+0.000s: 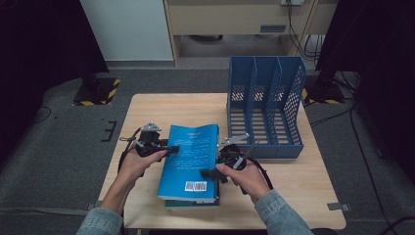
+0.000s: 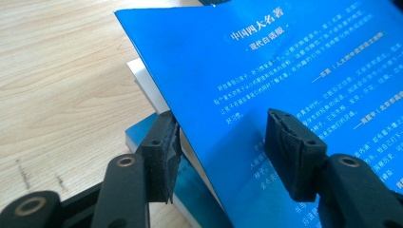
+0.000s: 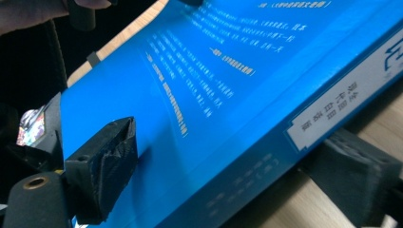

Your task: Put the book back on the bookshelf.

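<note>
High view showed the thick blue glossy-covered paperback book (image 1: pixel 192 161) atop another on the wooden table (image 1: pixel 147 105); left gripper (image 1: pixel 171 147) and right gripper (image 1: pixel 208 172) clamped opposite edges. Heavy, slippery; spine grips best.

The book (image 1: pixel 192 159) is bright blue with white writing. Beside it, the file rack (image 1: pixel 265 105) is darker blue with holes.
</note>
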`<state>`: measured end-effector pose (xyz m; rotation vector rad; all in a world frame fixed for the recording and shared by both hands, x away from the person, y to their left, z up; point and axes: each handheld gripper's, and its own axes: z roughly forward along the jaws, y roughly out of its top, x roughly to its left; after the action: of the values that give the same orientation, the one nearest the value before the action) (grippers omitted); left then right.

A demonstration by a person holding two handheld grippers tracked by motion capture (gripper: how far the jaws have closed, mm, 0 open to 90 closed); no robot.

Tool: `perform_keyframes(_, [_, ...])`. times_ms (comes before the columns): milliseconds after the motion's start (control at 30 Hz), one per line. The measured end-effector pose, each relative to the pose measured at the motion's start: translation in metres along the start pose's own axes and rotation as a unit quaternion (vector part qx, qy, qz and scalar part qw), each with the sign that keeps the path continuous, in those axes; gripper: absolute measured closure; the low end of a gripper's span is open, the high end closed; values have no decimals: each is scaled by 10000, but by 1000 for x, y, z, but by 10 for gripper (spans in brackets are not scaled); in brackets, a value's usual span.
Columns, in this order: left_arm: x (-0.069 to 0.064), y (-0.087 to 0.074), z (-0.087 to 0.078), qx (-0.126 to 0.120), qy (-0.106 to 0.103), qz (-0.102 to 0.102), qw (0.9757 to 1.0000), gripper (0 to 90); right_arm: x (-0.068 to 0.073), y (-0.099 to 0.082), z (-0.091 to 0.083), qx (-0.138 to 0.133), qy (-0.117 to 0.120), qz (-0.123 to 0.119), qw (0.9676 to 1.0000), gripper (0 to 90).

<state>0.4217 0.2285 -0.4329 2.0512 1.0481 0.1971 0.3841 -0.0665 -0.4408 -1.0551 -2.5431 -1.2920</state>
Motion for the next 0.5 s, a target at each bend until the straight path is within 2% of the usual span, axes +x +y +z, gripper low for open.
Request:
perform_keyframes(100, [0, 0, -2, 50, 80, 31, 10000, 469, -4, 5, 6, 58, 148, 13, 9999, 147])
perform_keyframes(200, [1, 0, -2, 99, 123, 29, 9999, 468, -9, 6, 12, 135, 164, 94, 9997, 147])
perform_keyframes(300, [3, 0, -1, 117, 93, -29, 9999, 460, -11, 5, 15, 132, 217, 119, 9996, 147])
perform_keyframes(400, [2, 0, 1, 156, 79, -4, 9998, 412, -14, 4, 17, 117, 290, 157, 9994, 147])
perform_keyframes(500, [4, -1, 3, 152, 4, -115, 9998, 372, -18, 1, 19, 82, 384, 227, 9990, 146])
